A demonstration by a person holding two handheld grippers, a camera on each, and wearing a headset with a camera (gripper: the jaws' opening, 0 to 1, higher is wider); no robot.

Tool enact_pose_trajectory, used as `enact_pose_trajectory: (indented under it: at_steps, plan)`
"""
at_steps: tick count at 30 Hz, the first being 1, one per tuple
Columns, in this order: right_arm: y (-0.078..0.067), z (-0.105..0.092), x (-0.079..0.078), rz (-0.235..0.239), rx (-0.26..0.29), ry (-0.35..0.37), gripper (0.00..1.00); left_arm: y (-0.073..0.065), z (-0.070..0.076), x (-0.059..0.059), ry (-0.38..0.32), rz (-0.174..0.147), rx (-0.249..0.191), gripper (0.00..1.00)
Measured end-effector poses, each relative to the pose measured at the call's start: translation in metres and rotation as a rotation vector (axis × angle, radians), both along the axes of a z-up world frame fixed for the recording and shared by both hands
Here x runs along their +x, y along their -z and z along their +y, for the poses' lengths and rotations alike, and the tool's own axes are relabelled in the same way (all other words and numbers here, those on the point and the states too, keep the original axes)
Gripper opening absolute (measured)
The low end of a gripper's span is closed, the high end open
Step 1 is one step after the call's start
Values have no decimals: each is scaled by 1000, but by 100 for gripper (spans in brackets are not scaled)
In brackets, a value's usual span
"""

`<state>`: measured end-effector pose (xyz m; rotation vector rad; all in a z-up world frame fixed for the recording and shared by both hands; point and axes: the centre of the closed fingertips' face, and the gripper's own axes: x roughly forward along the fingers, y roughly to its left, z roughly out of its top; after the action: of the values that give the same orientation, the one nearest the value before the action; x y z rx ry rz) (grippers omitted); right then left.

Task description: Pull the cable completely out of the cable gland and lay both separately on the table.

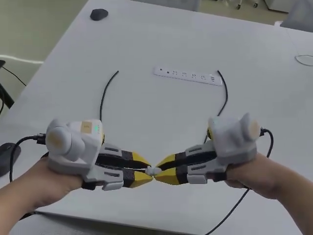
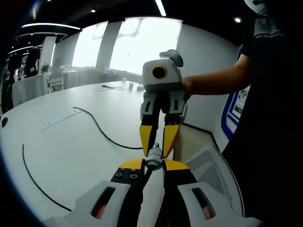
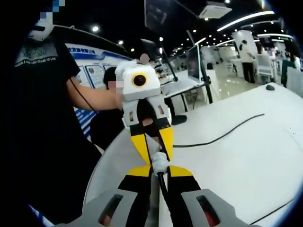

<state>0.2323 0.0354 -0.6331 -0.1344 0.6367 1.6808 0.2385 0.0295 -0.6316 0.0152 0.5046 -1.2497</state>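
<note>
left claw [image 1: 145, 172] and right claw [image 1: 162, 175] meet tip to tip over the near edge of the white table [image 1: 161, 112]. left claw is closed tight on the little grey cable gland [image 1: 153, 171] between them. right claw is narrow, i think pinching the black cable [image 3: 163, 182] where it goes into the gland.

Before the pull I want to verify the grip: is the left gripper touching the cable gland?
Touching. The left gripper view shows the left gripper closed on both sides of the cable gland, no gap.
</note>
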Motion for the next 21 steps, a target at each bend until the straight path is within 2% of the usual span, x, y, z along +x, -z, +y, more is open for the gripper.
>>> enact_pose_trajectory:
  at_steps: [2, 5, 7, 8, 9, 13, 14, 21]
  plan:
    - [0, 0, 0, -48, 4, 1, 7, 1, 1, 1, -3, 7, -4, 14]
    - [0, 0, -1, -154, 6, -12, 7, 0, 0, 1, -7, 28, -16, 14]
    - [0, -1, -3, -207, 1, -24, 7, 0, 0, 0, -7, 52, -28, 14]
    - [-1, 0, -2, -253, 2, -28, 7, 0, -1, 0, -10, 61, -33, 15]
    - [0, -1, -5, -266, 0, -43, 7, 0, -1, -1, -7, 76, -38, 15]
    - [4, -2, -6, -381, -29, -70, 7, 2, -2, -2, -6, 90, -35, 15]
    - [4, -2, -7, -393, -32, -69, 7, 2, -2, -3, -5, 88, -34, 15]
    - [5, -4, -4, -359, -37, -40, 8, 3, -4, -3, -1, 90, -35, 15]
